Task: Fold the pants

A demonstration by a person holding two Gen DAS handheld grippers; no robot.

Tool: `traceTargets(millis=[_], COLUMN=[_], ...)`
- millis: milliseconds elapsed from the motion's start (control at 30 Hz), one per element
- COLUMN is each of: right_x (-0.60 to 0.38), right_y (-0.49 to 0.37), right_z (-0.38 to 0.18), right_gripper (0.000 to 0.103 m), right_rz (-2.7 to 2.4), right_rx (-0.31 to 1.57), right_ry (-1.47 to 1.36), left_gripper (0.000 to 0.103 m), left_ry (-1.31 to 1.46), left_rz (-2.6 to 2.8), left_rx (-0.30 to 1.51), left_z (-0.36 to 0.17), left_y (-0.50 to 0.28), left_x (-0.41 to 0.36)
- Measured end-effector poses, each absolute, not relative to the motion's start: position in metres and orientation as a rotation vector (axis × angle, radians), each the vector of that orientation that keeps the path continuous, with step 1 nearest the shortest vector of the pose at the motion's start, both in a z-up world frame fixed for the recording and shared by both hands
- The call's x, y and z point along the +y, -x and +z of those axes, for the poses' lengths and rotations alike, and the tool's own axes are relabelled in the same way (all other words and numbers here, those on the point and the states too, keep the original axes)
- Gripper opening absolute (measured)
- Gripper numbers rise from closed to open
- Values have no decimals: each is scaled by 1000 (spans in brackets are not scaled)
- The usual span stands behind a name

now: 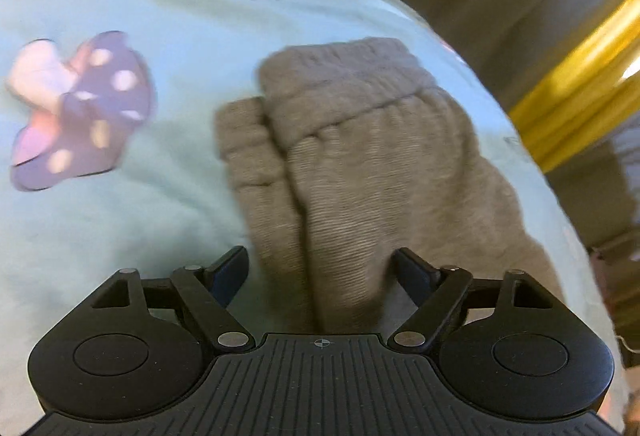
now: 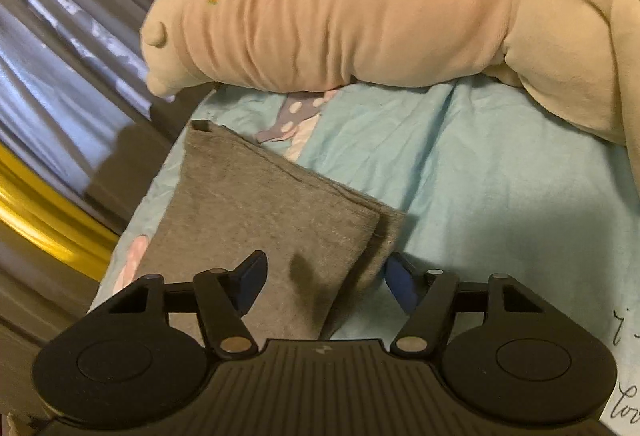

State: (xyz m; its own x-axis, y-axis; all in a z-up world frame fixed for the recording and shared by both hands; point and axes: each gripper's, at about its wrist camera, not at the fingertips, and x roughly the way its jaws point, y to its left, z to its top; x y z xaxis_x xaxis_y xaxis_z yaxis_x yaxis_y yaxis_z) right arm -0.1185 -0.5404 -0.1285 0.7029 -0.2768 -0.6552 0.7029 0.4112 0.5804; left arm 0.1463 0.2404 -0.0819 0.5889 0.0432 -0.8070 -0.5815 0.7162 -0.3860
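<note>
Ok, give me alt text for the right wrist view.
Grey pants lie folded on a light blue sheet, with the open right gripper over their near end. A big beige plush toy lies across the sheet behind them.

Looks like a bedroom in a home. Soft bed with a light blue sheet (image 2: pixel 460 172), printed with a purple spotted cartoon patch (image 1: pixel 84 108) and small dark writing. Big tan plush toy (image 2: pixel 360 20) lying along the far side of the bed, with dark letters and a little orange carrot sewn on. Long pale curtains (image 2: pixel 60 48) hanging beside the bed. Shiny yellow rail (image 2: pixel 44 216) next to the bed edge. Grey pants (image 1: pixel 360 164) lying on the sheet.
</note>
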Motion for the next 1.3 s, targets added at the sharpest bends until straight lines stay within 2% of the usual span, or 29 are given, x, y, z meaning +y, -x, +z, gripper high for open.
traceTargets(millis=[33, 67, 100, 133, 233, 267, 300, 367, 400, 433, 500, 533, 567, 600, 667, 700, 733, 767, 867, 1000, 1067, 1100, 1133, 1167, 1300], right_x=[-542, -543, -543, -542, -533, -531, -532, -538, -543, -546, -549, -549, -549, -550, -552, -553, -553, -551, -546, -550, -550, -549, -548, -547, -541], right_y=[118, 117, 115, 115, 121, 124, 124, 121, 119, 120, 125, 127, 127, 127, 122, 120, 117, 116, 116, 116, 117, 116, 115, 114, 116], right_z=[-128, -127, -126, -122, -106, -103, -104, -116, -125, -131, -137, -138, -139, -139, -141, -141, -140, -137, -128, -134, -136, -136, -136, -135, -124], right_gripper=[34, 22, 13, 10, 10, 10, 11, 16, 17, 20, 27, 37, 43, 47, 47, 39, 20, 11, 11, 21, 21, 21, 14, 11, 10], right_rz=[-660, -659, -655, -649, -596, -587, -587, -603, -613, -610, -594, -582, -579, -582, -583, -580, -580, -579, -553, -535, -538, -542, -547, -551, -554], right_rx=[502, 500, 502, 495, 407, 388, 382, 437, 483, 497, 480, 460, 449, 441, 441, 441, 438, 435, 413, 430, 433, 439, 453, 456, 429], right_ry=[-963, -961, -959, -952, -885, -873, -877, -909, -941, -965, -1006, -1015, -1021, -1022, -1035, -1039, -1032, -1013, -947, -974, -959, -943, -926, -909, -858], left_gripper=[47, 41, 29, 24, 24, 25, 33, 43, 64, 80, 86, 86, 87, 92, 95, 95, 95, 95, 95, 95, 95, 95, 95, 95, 95], left_ry=[669, 632, 605, 595, 568, 562, 551, 518, 508, 499, 463, 448, 436, 435, 448, 446, 435, 417, 317, 236, 197, 193, 201, 212, 259], left_rz=[400, 401, 406, 401, 393, 411, 446, 565, 605, 640, 669, 652, 612, 571, 480, 432, 371, 318, 206, 124, 125, 126, 129, 131, 135], left_rx=[862, 856, 844, 809, 699, 704, 742, 816, 809, 791, 739, 720, 703, 696, 685, 692, 713, 737, 826, 885, 907, 907, 906, 903, 901], left_z=[-80, -77, -73, -67, -49, -50, -54, -59, -57, -52, -39, -34, -28, -24, -21, -22, -25, -30, -49, -68, -72, -71, -72, -72, -76], left_y=[-148, -151, -150, -146, -129, -127, -128, -130, -128, -123, -109, -104, -97, -90, -81, -78, -77, -78, -86, -88, -92, -91, -90, -89, -88], left_x=[239, 237, 234, 231, 225, 224, 223, 222, 220, 217, 205, 197, 186, 176, 147, 132, 114, 97, 55, 22, 17, 14, 15, 15, 18])
